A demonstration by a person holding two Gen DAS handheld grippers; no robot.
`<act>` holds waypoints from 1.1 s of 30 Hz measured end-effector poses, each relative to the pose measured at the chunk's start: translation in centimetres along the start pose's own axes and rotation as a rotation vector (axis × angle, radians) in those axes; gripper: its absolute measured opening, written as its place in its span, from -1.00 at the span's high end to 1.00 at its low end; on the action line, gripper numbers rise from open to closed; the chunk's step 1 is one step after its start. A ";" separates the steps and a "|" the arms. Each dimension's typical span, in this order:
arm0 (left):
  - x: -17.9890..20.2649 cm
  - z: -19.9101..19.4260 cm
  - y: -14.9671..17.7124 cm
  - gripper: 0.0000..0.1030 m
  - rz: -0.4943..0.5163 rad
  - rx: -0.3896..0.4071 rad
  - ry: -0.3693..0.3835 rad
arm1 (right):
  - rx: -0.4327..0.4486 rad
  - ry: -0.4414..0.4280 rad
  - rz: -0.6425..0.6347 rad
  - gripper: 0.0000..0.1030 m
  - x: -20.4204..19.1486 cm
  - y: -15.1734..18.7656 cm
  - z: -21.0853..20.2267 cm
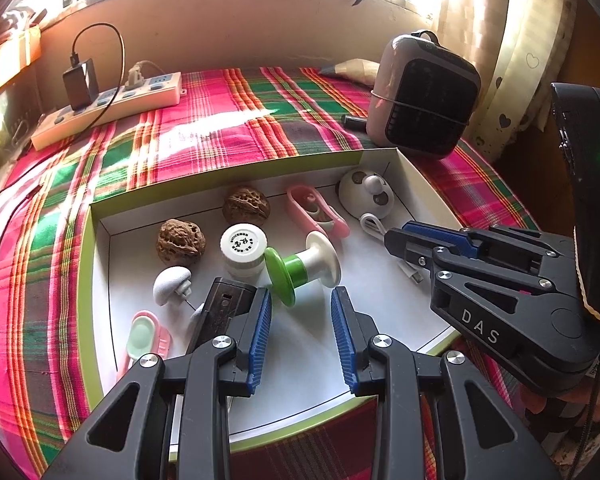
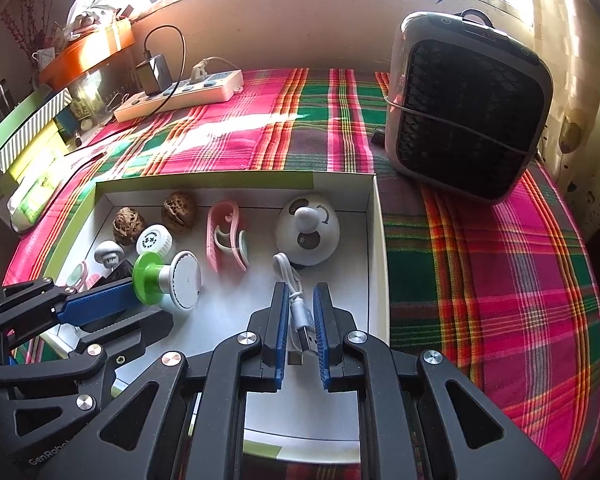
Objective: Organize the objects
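The left tongs stand wide with nothing between them, hovering low in the left wrist view just short of the green-and-white spool, which lies on its side in the white tray. The right tongs are narrowed around the USB plug end of the white cable, at the lower middle of the right wrist view; whether the pads already pinch it I cannot tell, as a thin gap seems to remain on each side.

Left to right in the right wrist view, the tray holds a pink-and-mint case at its left edge, a white mushroom-shaped piece, two walnuts, a white bottle cap, the spool, a pink clip, the cable, and a white panda-faced gadget to the right. A power strip sits at upper left on the plaid cloth, a dark speaker-like box at upper right.

The step in hand looks like picking up the cable. To do it well, close squarely on the stiff plug rather than the limp cord, lift straight up so the loop clears the gadget, and keep the left tongs off the spool, which would likely roll if nudged
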State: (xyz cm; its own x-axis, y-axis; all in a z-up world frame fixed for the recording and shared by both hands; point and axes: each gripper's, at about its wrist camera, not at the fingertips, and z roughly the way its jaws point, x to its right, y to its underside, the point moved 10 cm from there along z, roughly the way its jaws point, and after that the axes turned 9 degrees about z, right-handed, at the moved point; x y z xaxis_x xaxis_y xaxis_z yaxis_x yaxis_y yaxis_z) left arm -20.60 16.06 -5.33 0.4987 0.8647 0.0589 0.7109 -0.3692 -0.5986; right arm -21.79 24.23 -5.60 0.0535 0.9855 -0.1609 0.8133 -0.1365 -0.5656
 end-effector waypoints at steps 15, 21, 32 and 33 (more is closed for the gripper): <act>-0.1 -2.0 0.7 0.35 -0.013 0.023 -0.049 | 0.050 -0.004 -0.012 0.16 -0.4 0.6 -2.3; -0.2 -3.5 1.4 0.34 -0.006 0.044 -0.116 | 0.074 -0.010 -0.005 0.16 -0.6 1.3 -3.8; -0.2 -6.6 3.0 0.33 -0.025 0.092 -0.187 | 0.118 -0.018 0.003 0.16 -1.4 3.0 -6.7; -0.2 -6.9 3.2 0.33 -0.027 0.097 -0.196 | 0.120 -0.015 0.003 0.16 -1.4 3.3 -6.9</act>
State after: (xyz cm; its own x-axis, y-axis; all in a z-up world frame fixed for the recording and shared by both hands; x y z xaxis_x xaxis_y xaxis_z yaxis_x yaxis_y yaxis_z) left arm -15.01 12.38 -1.71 0.3675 0.9271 -0.0742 0.6671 -0.3183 -0.6736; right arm -15.24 23.08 -1.67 0.0468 0.9835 -0.1745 0.7381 -0.1518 -0.6574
